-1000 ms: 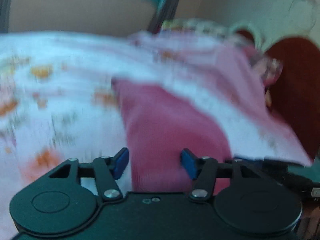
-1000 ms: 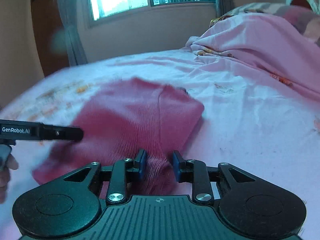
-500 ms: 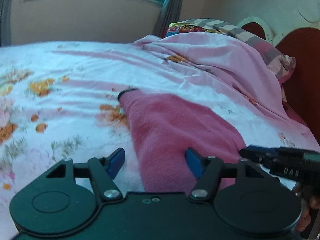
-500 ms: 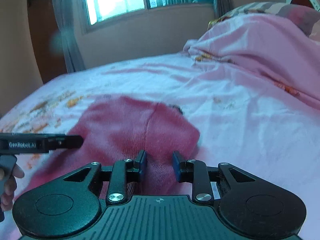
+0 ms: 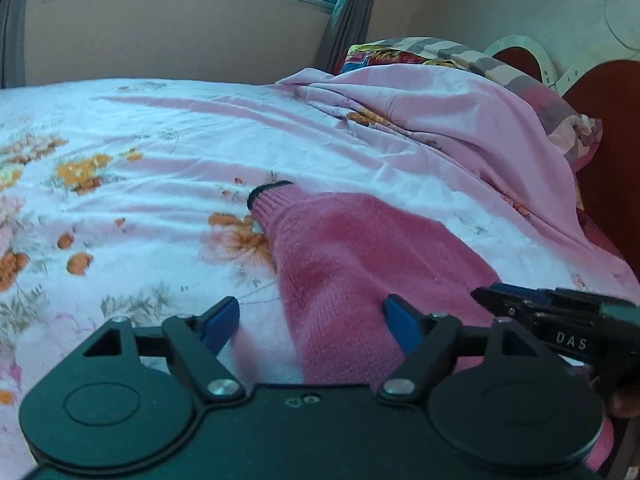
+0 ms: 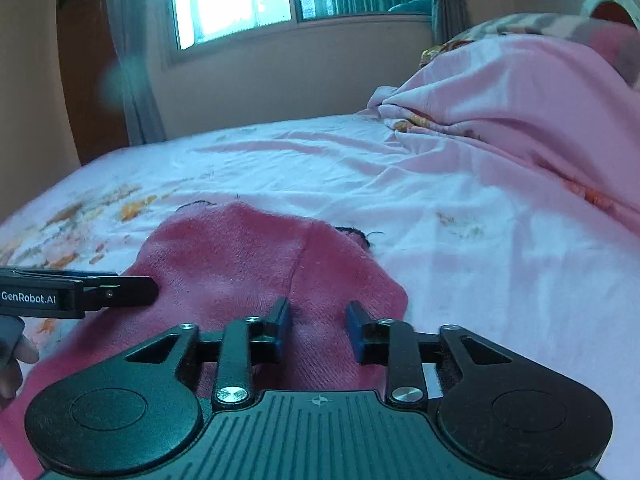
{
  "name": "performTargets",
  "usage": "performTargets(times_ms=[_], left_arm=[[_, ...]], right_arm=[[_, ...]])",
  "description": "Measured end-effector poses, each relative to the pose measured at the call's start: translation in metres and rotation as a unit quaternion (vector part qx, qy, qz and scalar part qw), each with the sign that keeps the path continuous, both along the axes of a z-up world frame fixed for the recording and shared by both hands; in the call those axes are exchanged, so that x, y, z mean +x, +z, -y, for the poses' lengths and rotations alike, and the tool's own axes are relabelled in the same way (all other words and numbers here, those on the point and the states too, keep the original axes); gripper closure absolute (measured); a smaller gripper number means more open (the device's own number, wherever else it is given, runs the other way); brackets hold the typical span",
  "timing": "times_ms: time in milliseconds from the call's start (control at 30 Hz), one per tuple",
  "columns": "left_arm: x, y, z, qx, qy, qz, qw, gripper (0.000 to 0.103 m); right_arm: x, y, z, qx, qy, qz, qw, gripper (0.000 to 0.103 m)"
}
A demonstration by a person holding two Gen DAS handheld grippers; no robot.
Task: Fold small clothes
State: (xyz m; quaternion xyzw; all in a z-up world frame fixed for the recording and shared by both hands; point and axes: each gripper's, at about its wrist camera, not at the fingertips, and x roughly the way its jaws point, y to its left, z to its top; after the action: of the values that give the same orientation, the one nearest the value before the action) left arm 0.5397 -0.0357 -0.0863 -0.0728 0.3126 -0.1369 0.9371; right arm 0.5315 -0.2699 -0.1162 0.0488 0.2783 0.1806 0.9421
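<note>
While pink sweater (image 5: 360,248) lies flat, both hand-held grippers opening, unclenched.

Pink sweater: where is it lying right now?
The pink sweater lies flat on the floral bedsheet, directly ahead of both grippers, with the bunched pink blanket beyond it to the right.

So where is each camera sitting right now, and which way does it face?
Left wrist: on the left gripper, jaws opening, looking along the pink sweater toward the window; right gripper at right.
Right wrist: on the right gripper, jaws opening over the sweater; left gripper and fingers at left.
Shared: sweater, floral bedsheet, window wall.
</note>
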Motion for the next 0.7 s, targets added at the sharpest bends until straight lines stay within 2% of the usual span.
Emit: performTargets(times_ms=[67, 267, 367, 433, 600, 633, 667, 700], left_arm=[[-0.001, 0.002, 0.001, 0.008, -0.002, 0.005, 1.0000, 0.025], [0.006, 0.011, 0.000, 0.017, -0.002, 0.019, 0.9997, 0.025], [0.026, 0.010, -0.005, 0.027, -0.001, 0.013, 0.9996, 0.024], [0.039, 0.013, -0.011, 0.033, 0.004, 0.013, 0.9994, 0.023], [0.070, 0.009, -0.021, 0.003, 0.028, -0.001, 0.9996, 0.021], [0.075, 0.003, -0.018, 0.019, 0.028, -0.009, 0.9994, 0.013], [0.079, -0.007, -0.015, 0.037, 0.035, -0.018, 0.9985, 0.008], [0.079, -0.011, -0.015, 0.036, 0.039, -0.019, 0.9984, 0.006]], right_arm=[[-0.001, 0.002, 0.004, 0.011, -0.002, -0.001, 1.000, 0.070], [-0.004, 0.014, 0.000, -0.009, 0.009, 0.027, 1.000, 0.070], [0.010, 0.016, -0.007, -0.057, -0.001, 0.026, 0.998, 0.070], [0.027, 0.013, -0.006, -0.084, -0.021, 0.000, 0.996, 0.070], [0.036, 0.028, 0.006, -0.014, -0.004, 0.025, 1.000, 0.070], [0.039, 0.025, 0.005, -0.010, 0.003, 0.022, 1.000, 0.070], [0.049, 0.014, 0.001, -0.037, -0.003, -0.005, 0.999, 0.070], [0.060, -0.003, -0.003, -0.071, -0.012, -0.049, 0.996, 0.069]])
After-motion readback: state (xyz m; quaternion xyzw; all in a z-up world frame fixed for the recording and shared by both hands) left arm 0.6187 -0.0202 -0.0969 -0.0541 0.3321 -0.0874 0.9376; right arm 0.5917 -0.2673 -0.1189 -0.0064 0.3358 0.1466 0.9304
